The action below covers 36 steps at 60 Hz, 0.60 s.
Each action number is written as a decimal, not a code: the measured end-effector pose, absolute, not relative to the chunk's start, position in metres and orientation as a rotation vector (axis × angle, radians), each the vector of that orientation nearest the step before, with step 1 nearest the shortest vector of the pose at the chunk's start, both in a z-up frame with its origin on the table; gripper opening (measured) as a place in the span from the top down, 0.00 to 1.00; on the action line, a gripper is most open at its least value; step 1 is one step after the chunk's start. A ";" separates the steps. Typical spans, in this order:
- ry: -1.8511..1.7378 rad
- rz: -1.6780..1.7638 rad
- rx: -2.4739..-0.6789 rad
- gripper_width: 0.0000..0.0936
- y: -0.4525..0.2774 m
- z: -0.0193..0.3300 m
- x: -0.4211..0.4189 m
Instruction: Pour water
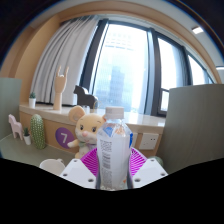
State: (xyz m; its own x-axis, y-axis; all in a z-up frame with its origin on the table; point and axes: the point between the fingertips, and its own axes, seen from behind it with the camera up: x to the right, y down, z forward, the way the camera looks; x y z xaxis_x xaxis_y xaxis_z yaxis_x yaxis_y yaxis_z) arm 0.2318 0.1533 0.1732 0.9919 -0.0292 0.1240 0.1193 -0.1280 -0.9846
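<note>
As seen along the two fingers, the gripper [113, 170] is clenched on a clear plastic water bottle [114, 152], which stands upright between them with a magenta pad [91, 161] pressed to either side. Its pale label covers the middle of the body, and its neck rises just above the fingertips; whether a cap sits on it cannot be told. Directly beyond the bottle, a light wooden surface [150, 124] runs beneath a tall window [122, 68] with dark frames and a pale curtain [62, 55] drawn to the left. On that surface, just behind and left of the bottle, sits a plush mouse toy [87, 127]; a purple sign [65, 137] lies beside it. Farther left stand a green cactus figure [38, 130], a small white animal figure [16, 128], a wooden hand model [59, 90] and a small potted plant [32, 100]. A grey panel [195, 118] stands to the right of the gripper.
</note>
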 end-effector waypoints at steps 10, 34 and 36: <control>-0.021 -0.065 -1.738 0.62 0.156 0.124 0.235; 0.035 -0.053 -1.719 0.50 0.156 0.109 0.243; 0.029 -0.054 -1.722 0.45 0.156 0.109 0.242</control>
